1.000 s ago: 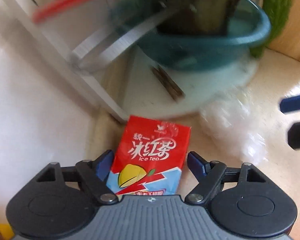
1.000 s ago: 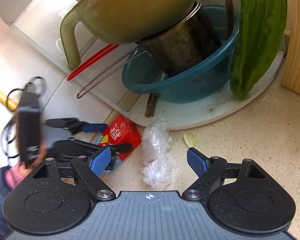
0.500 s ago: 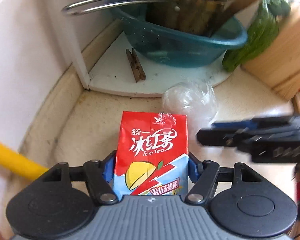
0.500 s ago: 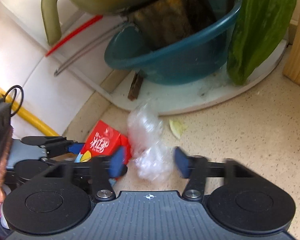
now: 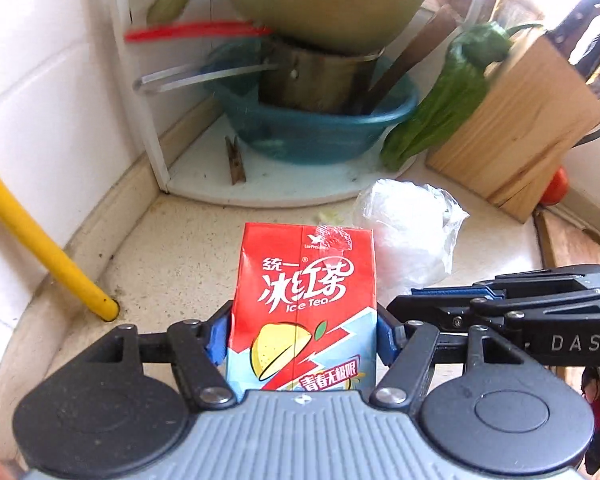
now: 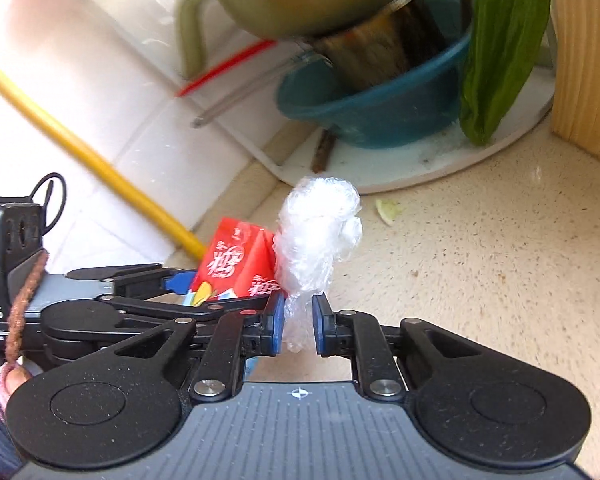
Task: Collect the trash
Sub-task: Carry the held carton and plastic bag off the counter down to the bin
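My left gripper (image 5: 302, 338) is shut on a red ice tea carton (image 5: 304, 304), held above the speckled counter. The carton also shows in the right wrist view (image 6: 232, 260), with the left gripper (image 6: 172, 284) around it. My right gripper (image 6: 298, 322) is shut on a crumpled clear plastic bag (image 6: 316, 232), which stands up between the blue pads. The bag shows in the left wrist view (image 5: 408, 232) just right of the carton, with the right gripper (image 5: 452, 300) beside it.
A teal basin (image 5: 312, 128) with a steel pot and green bowl sits on a white corner shelf base (image 5: 272, 188). A green vegetable (image 5: 444, 100) leans on a wooden knife block (image 5: 516, 120). A yellow pipe (image 5: 40, 248) runs at the left. A leaf scrap (image 6: 388, 210) lies on the counter.
My left gripper closed on the carton and pulled it back from the corner. My right gripper closed on the plastic bag and lifted it.
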The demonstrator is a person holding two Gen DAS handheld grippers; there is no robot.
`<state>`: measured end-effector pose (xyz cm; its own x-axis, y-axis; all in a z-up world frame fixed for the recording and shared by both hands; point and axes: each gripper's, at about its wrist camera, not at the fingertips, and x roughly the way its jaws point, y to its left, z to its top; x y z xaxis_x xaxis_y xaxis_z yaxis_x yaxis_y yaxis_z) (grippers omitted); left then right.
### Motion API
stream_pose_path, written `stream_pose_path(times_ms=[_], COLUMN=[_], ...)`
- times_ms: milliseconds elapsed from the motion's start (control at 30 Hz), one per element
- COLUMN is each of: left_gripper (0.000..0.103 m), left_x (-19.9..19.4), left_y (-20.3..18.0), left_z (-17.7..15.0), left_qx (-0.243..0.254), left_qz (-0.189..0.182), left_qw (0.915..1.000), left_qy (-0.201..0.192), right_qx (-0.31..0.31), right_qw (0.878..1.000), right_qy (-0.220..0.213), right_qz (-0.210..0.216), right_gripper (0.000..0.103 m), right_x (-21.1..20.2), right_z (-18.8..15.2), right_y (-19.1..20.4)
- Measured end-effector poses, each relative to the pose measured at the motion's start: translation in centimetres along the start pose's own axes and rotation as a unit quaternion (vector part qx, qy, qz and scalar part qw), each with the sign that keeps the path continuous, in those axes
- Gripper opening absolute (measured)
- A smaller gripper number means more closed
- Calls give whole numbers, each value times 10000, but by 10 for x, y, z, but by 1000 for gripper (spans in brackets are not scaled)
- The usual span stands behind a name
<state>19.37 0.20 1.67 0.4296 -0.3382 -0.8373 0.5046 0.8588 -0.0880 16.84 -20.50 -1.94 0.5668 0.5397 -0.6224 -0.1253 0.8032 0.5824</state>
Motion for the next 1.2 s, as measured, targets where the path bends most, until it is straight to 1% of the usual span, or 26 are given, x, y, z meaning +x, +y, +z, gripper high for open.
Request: stream_pose_path(times_ms=[33, 167, 333, 400, 467, 600, 700, 800, 900, 1000, 1200], left_gripper=[62, 62, 62, 62, 62, 62, 62, 62, 62, 62, 62], left_x=[-6, -5, -6, -12, -26, -46, -62, -80, -96, -113, -141], left_y=[-3, -10, -21, -24, -22, -20, -14, -8, -3, -1, 6], left_z=[-1, -3, -10, -15, -23, -39, -58, -82, -107, -132, -175], left_qx=[-5, -70, -192, -270, -395, -482, -673, -882, -1145, -1298, -1610], left_qz=[13, 195, 609, 756, 787, 960, 1046, 1136, 1233, 1398, 1684], left_qw=[10000, 9995, 9970, 9956, 9947, 9918, 9892, 9863, 9827, 9787, 9700], left_qy=[-40, -244, -429, -493, -538, -696, -777, -806, -771, -760, -700], right_qx=[-48, -225, -558, -656, -739, -1008, -1144, -1295, -1423, -1560, -1713], right_qw=[10000, 9993, 9965, 9951, 9938, 9906, 9885, 9856, 9819, 9773, 9684], right_qy=[-44, -136, -45, 20, 74, 167, 230, 390, 602, 791, 1157], right_qz=[35, 278, 625, 737, 823, 911, 959, 1011, 1094, 1195, 1397], right_gripper=[21, 21, 21, 21, 21, 21, 21, 21, 21, 21, 21], right_x=[-6, -24, -29, -29, -31, -33, -31, -23, -19, -15, -7], right_z=[3, 0, -5, -8, -13, -24, -34, -47, -67, -86, -122], right_y=[-2, 7, 27, 35, 44, 68, 87, 108, 131, 151, 180])
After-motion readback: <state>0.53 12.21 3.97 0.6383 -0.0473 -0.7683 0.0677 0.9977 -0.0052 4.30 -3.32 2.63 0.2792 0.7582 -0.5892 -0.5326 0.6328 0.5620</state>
